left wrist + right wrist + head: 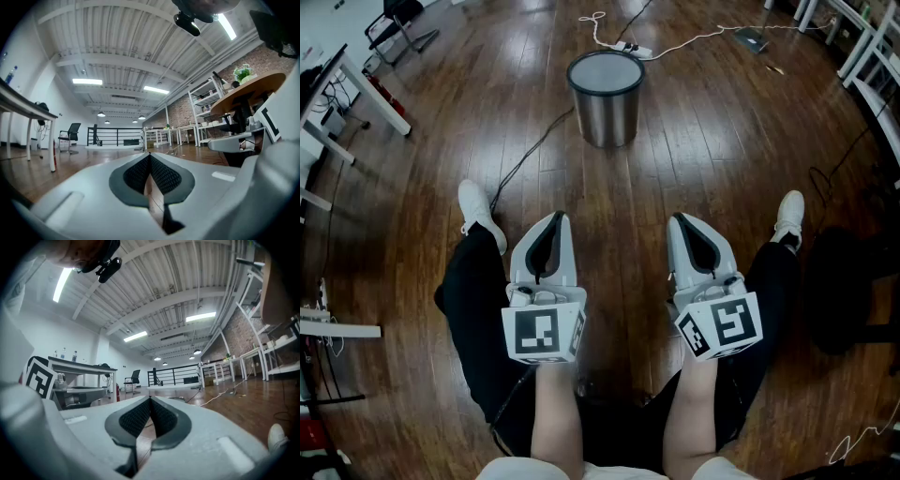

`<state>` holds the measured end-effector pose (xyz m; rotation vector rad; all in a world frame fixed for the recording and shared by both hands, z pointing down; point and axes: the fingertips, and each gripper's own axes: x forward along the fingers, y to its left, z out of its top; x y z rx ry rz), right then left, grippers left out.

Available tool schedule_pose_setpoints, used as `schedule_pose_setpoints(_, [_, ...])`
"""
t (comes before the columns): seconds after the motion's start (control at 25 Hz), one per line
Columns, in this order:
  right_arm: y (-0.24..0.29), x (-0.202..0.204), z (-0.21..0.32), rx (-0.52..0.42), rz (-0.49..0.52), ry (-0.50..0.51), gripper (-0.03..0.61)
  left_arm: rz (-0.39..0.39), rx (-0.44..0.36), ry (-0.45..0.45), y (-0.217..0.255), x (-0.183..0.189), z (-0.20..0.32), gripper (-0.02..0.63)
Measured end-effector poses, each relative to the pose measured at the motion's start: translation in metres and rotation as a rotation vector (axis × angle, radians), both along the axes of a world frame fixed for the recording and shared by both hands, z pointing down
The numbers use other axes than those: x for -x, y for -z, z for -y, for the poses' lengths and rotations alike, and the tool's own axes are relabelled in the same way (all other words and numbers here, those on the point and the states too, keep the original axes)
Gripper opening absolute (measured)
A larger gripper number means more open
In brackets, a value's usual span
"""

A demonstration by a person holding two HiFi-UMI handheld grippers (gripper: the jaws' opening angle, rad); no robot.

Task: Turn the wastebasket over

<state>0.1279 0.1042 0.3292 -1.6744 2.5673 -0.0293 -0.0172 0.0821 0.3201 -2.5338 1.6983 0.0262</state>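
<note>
The wastebasket [606,98], a round brushed-metal bin with a dark rim, stands on the wooden floor well ahead of me; whether its top face is the mouth or the base I cannot tell. Both grippers are held side by side over my knees, far short of it. My left gripper [554,221] is shut with nothing in it, and its mesh pads meet at the tip [150,155]. My right gripper [679,223] is likewise shut and empty [150,400]. Neither gripper view shows the bin.
A black cable [530,155] runs across the floor from the bin toward my left shoe [478,214]. A power strip with a white cord [633,47] lies behind the bin. White desks [337,84] stand at the left, a dark chair base [853,281] at the right.
</note>
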Motion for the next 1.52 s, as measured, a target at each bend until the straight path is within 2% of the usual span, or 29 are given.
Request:
schedule_pose_setpoints(0.2, [0.024, -0.011, -0.021, -0.015, -0.024, -0.021, -0.008, -0.020, 0.007, -0.014, 0.016, 0.013, -0.013, 0.015])
schedule_pose_setpoints(0.4, [0.022, 0.000, -0.006, 0.003, -0.060, -0.042, -0.008, -0.033, 0.033, -0.036, 0.013, 0.027, 0.017, 0.015])
schedule_pose_setpoints(0.64, [0.003, 0.032, 0.044, 0.054, -0.076, 0.031, -0.008, -0.071, 0.048, -0.006, -0.004, 0.024, 0.055, 0.015])
schedule_pose_setpoints(0.8, [-0.003, 0.050, 0.088, 0.059, -0.072, 0.073, -0.008, -0.056, 0.028, 0.000, -0.002, 0.023, 0.091, 0.015])
schedule_pose_setpoints(0.96, [0.019, 0.052, 0.139, 0.046, -0.091, 0.091, -0.008, -0.031, 0.028, -0.023, 0.012, 0.032, 0.137, 0.015])
schedule_pose_setpoints(1.12, [0.033, 0.062, 0.194, 0.060, -0.097, 0.115, -0.008, -0.011, -0.015, -0.026, 0.035, 0.046, 0.185, 0.015])
schedule_pose_setpoints(1.28, [0.040, 0.085, 0.244, 0.049, -0.118, 0.160, -0.008, -0.026, -0.033, -0.001, 0.044, 0.067, 0.233, 0.015])
schedule_pose_setpoints(1.52, [0.059, 0.094, 0.305, 0.022, -0.164, 0.152, -0.008, -0.059, -0.031, -0.007, 0.049, 0.080, 0.297, 0.015])
